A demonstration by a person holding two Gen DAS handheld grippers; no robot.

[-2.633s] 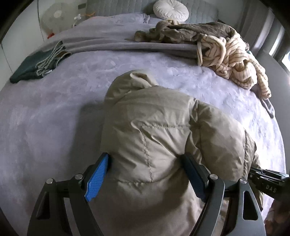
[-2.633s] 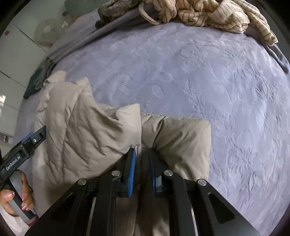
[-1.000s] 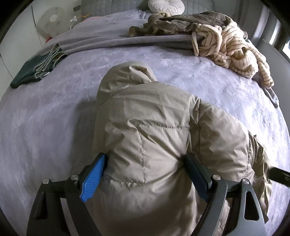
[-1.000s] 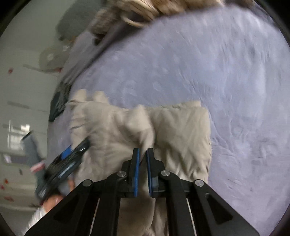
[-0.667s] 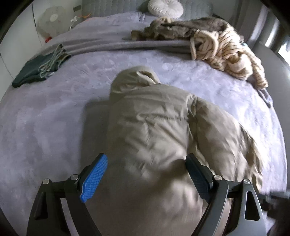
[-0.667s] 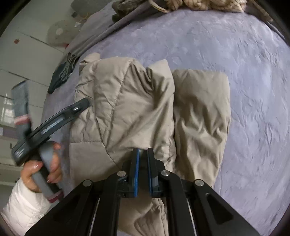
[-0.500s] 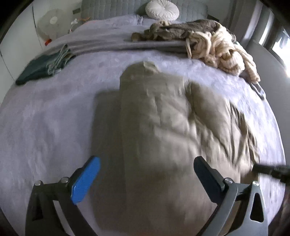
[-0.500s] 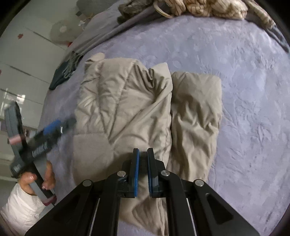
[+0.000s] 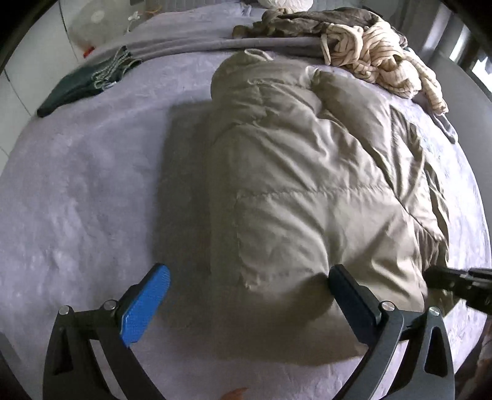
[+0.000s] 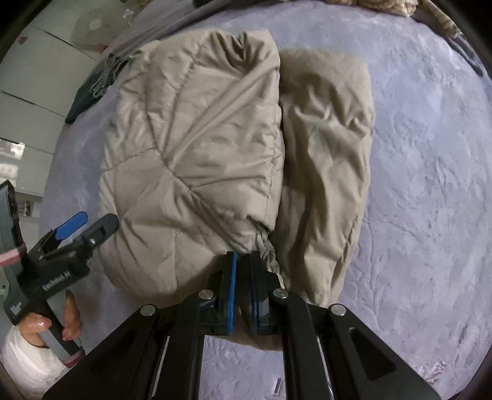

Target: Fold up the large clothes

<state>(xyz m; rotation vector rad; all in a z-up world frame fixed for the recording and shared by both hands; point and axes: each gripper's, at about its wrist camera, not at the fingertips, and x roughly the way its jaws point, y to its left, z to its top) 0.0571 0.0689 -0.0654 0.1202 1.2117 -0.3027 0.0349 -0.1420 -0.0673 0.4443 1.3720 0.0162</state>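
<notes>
Jacket [image 10: 196, 147] hem pinched by right tool [image 10: 243, 261]; left tool [image 9: 249, 286] gapes wide, empty.

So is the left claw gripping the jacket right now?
No: the left claw is wide open, its blue pad off the beige puffer jacket.

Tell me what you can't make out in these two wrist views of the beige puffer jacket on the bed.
- Left wrist view: the right gripper is cut off by the frame edge, so its jaws are unseen.
- Right wrist view: what the right gripper pinches is hidden between its fingers; probably the hem of the jacket.
- Both views: the jacket's underside and front are hidden against the bedspread.
- Left wrist view: the white cushion is cropped by the top edge.
</notes>
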